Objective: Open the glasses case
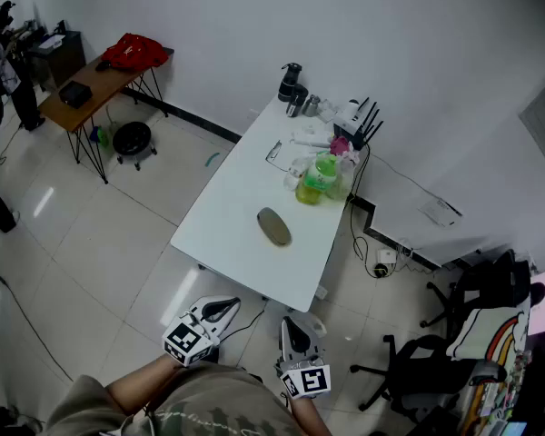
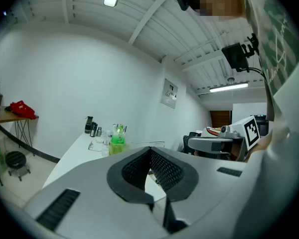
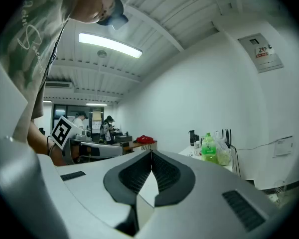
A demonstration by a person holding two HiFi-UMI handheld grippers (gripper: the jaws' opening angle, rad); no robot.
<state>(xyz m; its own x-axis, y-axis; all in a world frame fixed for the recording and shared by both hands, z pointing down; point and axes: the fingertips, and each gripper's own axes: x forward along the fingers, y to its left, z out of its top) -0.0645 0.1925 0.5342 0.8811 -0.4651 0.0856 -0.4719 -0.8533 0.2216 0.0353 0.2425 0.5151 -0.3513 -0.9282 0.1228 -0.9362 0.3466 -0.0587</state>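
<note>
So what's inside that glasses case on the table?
The glasses case lies shut on the white table, so only its dull outside shows. Whatever is inside is hidden.

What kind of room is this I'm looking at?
Probably an office or lab workroom: a white table carrying bottles, black office chairs beside it, and a wooden desk against the wall.

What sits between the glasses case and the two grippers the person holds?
In the head view, only bare white table, then floor, separates the glasses case from the left gripper and right gripper.
</note>
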